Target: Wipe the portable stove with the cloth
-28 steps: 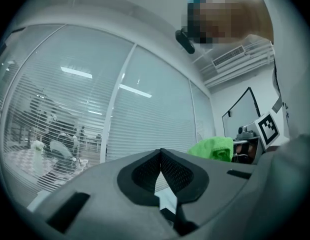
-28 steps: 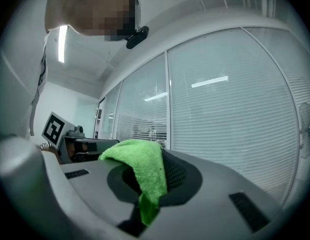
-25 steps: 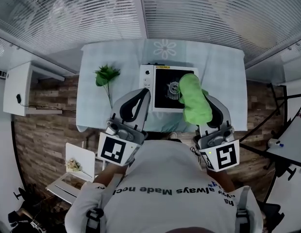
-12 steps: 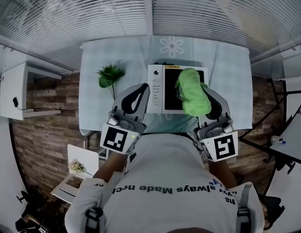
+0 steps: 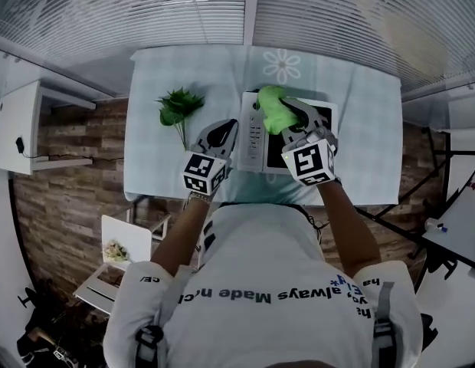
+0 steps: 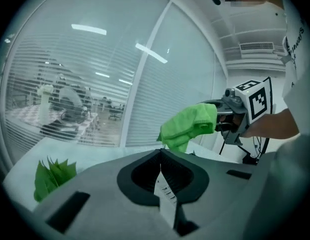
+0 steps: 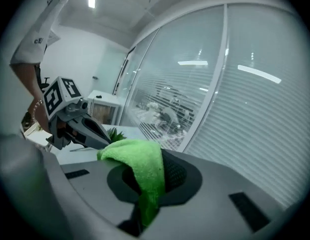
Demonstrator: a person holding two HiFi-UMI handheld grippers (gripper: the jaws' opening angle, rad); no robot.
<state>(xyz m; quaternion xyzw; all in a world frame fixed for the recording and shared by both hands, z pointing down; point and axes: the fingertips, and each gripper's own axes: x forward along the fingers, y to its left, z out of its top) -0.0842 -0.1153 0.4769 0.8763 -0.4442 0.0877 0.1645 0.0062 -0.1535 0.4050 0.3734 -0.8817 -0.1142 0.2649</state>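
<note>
The portable stove [image 5: 251, 139], white with a black top, lies on the table in the head view. A bright green cloth [image 5: 271, 108] hangs over the stove's far left part, with my right gripper [image 5: 281, 112] shut on it. In the right gripper view the cloth [image 7: 141, 168] drapes from between that gripper's jaws [image 7: 156, 160]. My left gripper [image 5: 225, 127] is shut on nothing and hovers just left of the stove. The left gripper view shows its closed jaws [image 6: 160, 153], with the cloth [image 6: 188, 126] and the right gripper [image 6: 230, 117] beyond them.
A green plant sprig [image 5: 176, 107] lies on the pale tablecloth [image 5: 153, 167] left of the stove, and also shows as the plant [image 6: 52, 176]. A glass wall with blinds runs behind the table. A white cabinet [image 5: 15, 129] and a low white stand [image 5: 124, 244] are at the left.
My right gripper has carried the cloth forward and leftward to the stove's far left part. The left gripper has moved forward alongside the stove's left edge. The head camera has shifted too.
</note>
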